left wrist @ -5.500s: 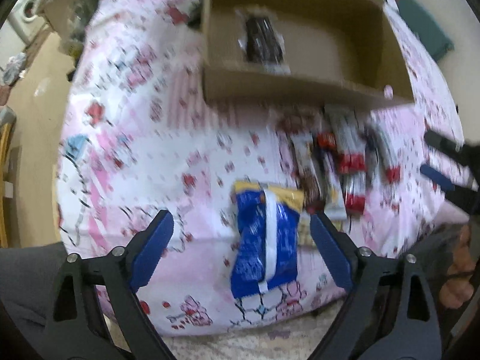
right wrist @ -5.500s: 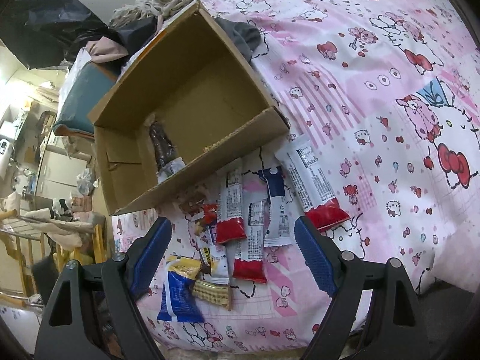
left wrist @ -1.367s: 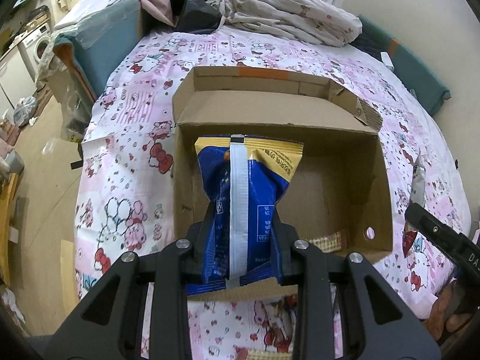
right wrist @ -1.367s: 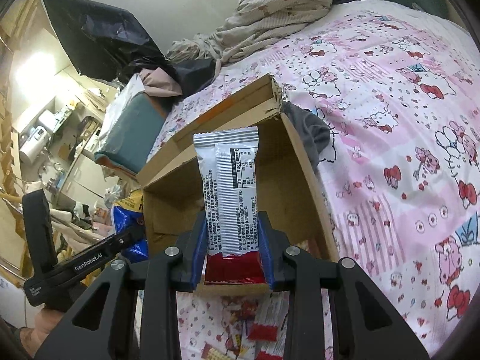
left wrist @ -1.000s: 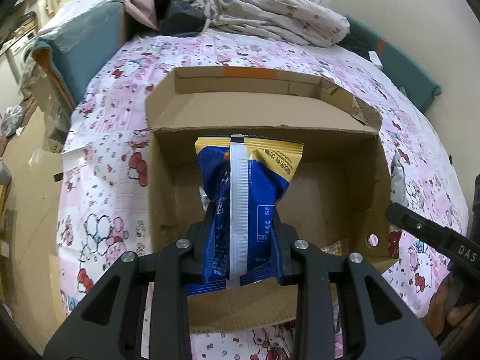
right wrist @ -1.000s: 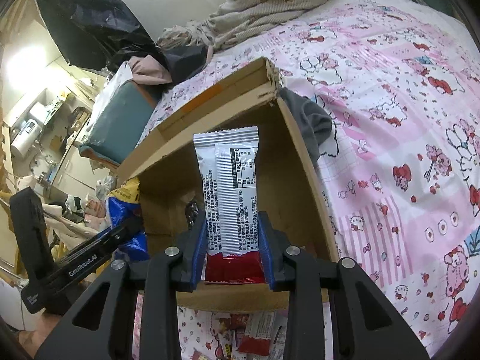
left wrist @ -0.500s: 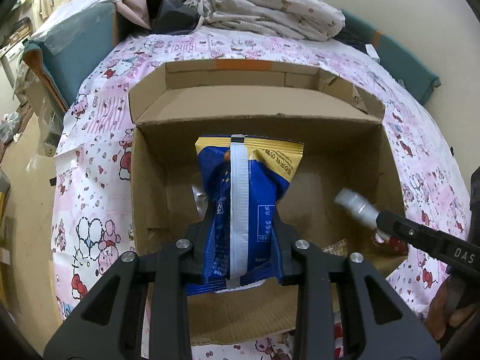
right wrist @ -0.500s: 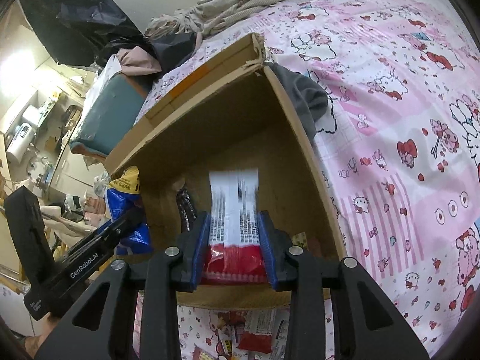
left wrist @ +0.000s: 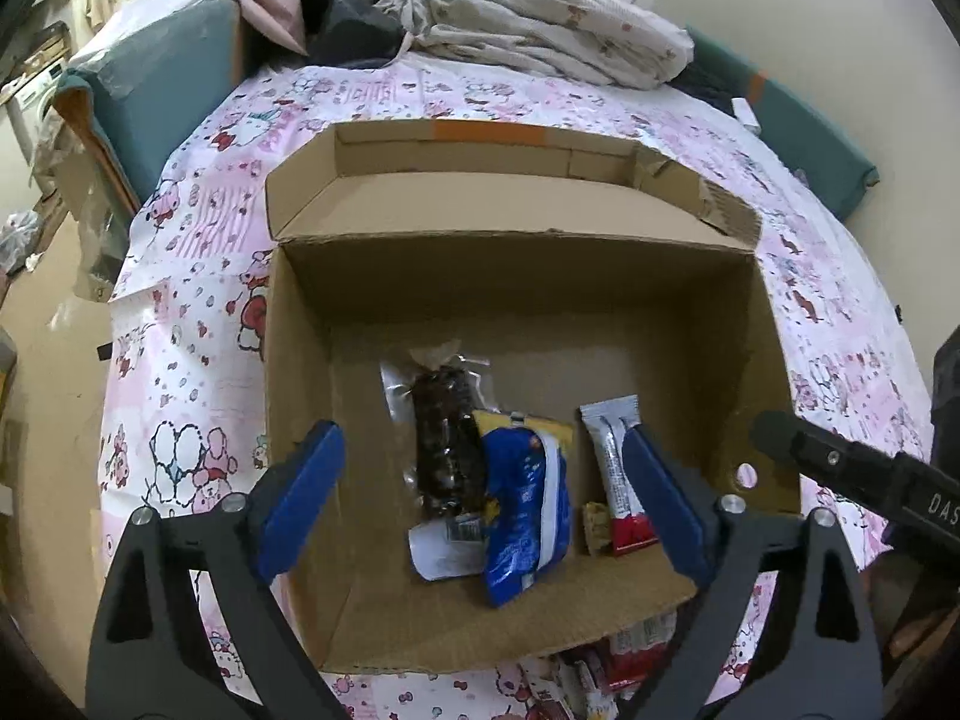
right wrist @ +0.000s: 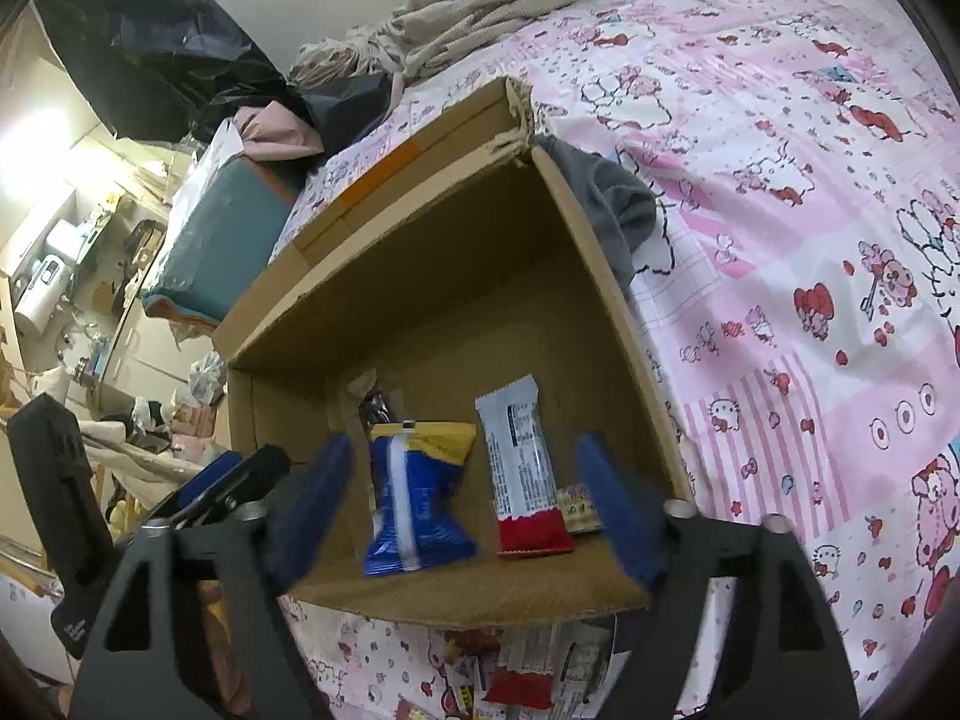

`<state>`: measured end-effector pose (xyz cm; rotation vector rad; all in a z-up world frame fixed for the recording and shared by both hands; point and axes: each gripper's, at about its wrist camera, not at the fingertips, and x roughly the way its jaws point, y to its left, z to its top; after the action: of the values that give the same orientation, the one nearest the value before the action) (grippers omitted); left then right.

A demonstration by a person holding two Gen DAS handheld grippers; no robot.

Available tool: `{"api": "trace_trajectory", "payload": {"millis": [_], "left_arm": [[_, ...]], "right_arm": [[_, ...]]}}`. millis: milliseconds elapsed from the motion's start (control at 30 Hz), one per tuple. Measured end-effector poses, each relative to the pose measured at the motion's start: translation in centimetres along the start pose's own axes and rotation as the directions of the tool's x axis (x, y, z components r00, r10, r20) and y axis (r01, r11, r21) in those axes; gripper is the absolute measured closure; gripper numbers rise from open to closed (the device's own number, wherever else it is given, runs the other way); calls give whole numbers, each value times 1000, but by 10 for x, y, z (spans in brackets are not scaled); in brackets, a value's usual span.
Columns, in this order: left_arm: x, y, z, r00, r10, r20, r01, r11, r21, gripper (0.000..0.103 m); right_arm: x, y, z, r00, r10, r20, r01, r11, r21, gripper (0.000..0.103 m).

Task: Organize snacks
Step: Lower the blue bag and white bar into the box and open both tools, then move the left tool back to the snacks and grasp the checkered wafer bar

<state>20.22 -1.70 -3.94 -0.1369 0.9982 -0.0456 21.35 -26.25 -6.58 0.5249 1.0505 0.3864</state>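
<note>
An open cardboard box (left wrist: 300, 324) (right wrist: 606, 276) stands on the pink bedsheet. On its floor lie a blue and yellow snack bag (left wrist: 525, 504) (right wrist: 414, 498), a silver and red bar (left wrist: 618, 474) (right wrist: 525, 474), a dark snack in clear wrap (left wrist: 447, 438) (right wrist: 375, 405) and a small patterned packet (left wrist: 594, 525) (right wrist: 577, 501). My left gripper (left wrist: 483, 504) hangs over the box, its jaws opening, pads apart from the blue bag below. My right gripper (right wrist: 462, 504) is opening too, blurred, with the bar lying loose beneath it.
Several loose snack packets (left wrist: 606, 666) (right wrist: 528, 672) lie on the sheet in front of the box. A grey cloth (right wrist: 612, 204) rests against the box's right wall. Crumpled bedding (left wrist: 540, 30) and a teal cushion (left wrist: 156, 84) lie beyond. The right gripper's arm (left wrist: 858, 480) reaches in at the right.
Both grippers have opened. The blue bag dropped from the left one and the silver and red bar from the right one; both now lie on the box floor.
</note>
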Motion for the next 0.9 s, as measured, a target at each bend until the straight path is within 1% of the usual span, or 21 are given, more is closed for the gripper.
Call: {"api": "trace_trajectory", "payload": {"millis": [67,267,333,467,600,700,833,900], "left_arm": [[-2,-1,0,1000,12,6,-12,1000,9,11],[-9,2,-2,999,23,27,-22,1000,-2,11],[-14,4,-3,998,35,43,-35,999,-9,11],[-21,8,-6,998,39,49,-38,999,-26,11],[-31,10,-9,998,41,56,-39,999,-32,11],[-42,9,-12,997,41,70,-39,999,-31,11],[-54,9,-20,996,44,71,-42,999,-23,11],[-60,12,-26,997,42,62,-40,999,-33,11]], "right_arm": [[0,1,0,1000,3,2,-3,1000,-4,13],[1,8,-1,1000,0,-12,-1,999,-35,13],[-1,12,-2,1000,-22,4,23,998,-54,13],[-11,26,-8,994,-96,57,102,987,-123,13],[-31,33,-15,991,-78,109,91,988,-126,13],[-43,36,-19,995,-35,98,48,990,-133,13],[-58,42,-27,991,-47,123,68,983,-172,13],[-64,38,-34,990,-67,128,87,983,-161,13]]}}
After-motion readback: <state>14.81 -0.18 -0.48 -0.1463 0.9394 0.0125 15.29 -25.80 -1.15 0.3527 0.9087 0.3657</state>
